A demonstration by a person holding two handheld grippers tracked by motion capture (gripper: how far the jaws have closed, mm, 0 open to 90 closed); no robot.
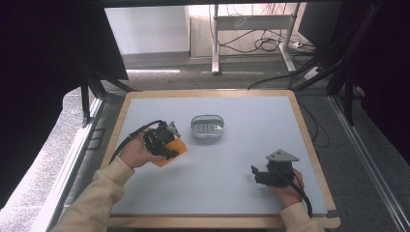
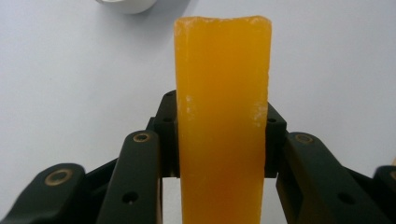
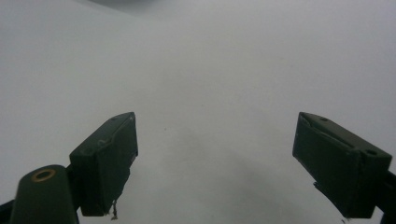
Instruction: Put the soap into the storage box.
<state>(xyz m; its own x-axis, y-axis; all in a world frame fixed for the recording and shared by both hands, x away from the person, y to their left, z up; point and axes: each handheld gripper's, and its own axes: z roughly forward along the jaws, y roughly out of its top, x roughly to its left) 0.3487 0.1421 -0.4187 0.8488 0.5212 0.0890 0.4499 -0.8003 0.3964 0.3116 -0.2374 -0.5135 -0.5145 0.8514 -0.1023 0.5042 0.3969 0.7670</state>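
Orange slab (image 2: 222, 121) pinched between jaws of left gripper (image 1: 162, 140), left of centre in high view, bottom end cut off in left gripper view. Right gripper (image 1: 273, 175) lower right, jaws spread over bare worktop (image 1: 241, 159). White oval dish (image 1: 207, 126) centre, contents unclear. Open room all round; no legible writing.

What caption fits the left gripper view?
Left tongs clamp an orange soap-like bar above the pale table.
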